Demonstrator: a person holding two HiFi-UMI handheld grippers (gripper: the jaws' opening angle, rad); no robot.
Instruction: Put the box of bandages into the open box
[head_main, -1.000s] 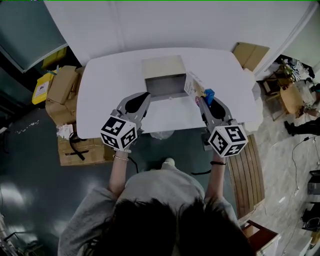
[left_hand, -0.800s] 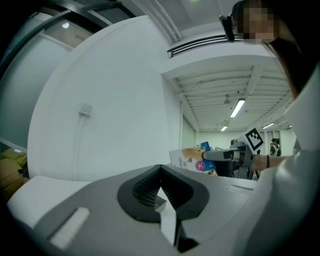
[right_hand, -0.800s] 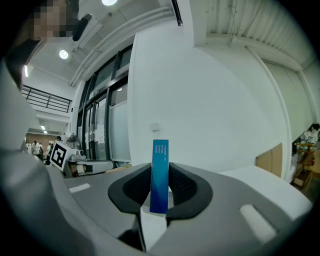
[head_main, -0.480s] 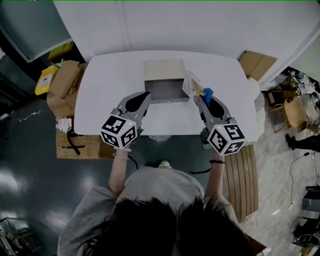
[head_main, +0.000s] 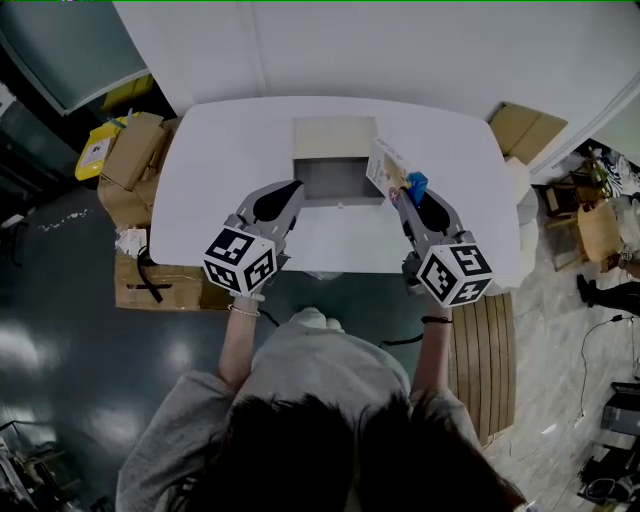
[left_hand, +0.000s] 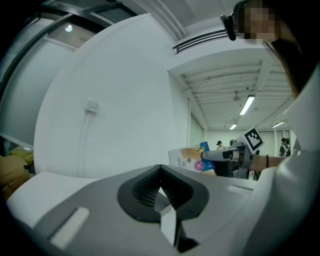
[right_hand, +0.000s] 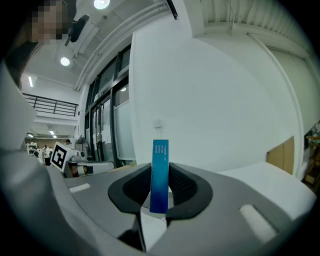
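Note:
The open box (head_main: 333, 178) stands at the middle of the white table (head_main: 225, 150), its cream lid (head_main: 335, 136) folded back. The box of bandages (head_main: 386, 166) is a thin carton with a blue end, held tilted just above the open box's right edge. My right gripper (head_main: 407, 196) is shut on it, and in the right gripper view its blue edge (right_hand: 160, 172) stands upright between the pads. My left gripper (head_main: 289, 192) hovers at the open box's front left corner, shut with nothing in it (left_hand: 161, 186). The left gripper view also shows the bandage box (left_hand: 192, 159).
Cardboard cartons (head_main: 130, 165) and a yellow item (head_main: 96, 152) are stacked on the floor left of the table. More flat cardboard (head_main: 527, 127) leans at the right rear. A slatted wooden bench (head_main: 485, 365) stands by the person's right side.
Both grippers and the bandage box keep nearly the same places over the table. Only the head view has shifted slightly.

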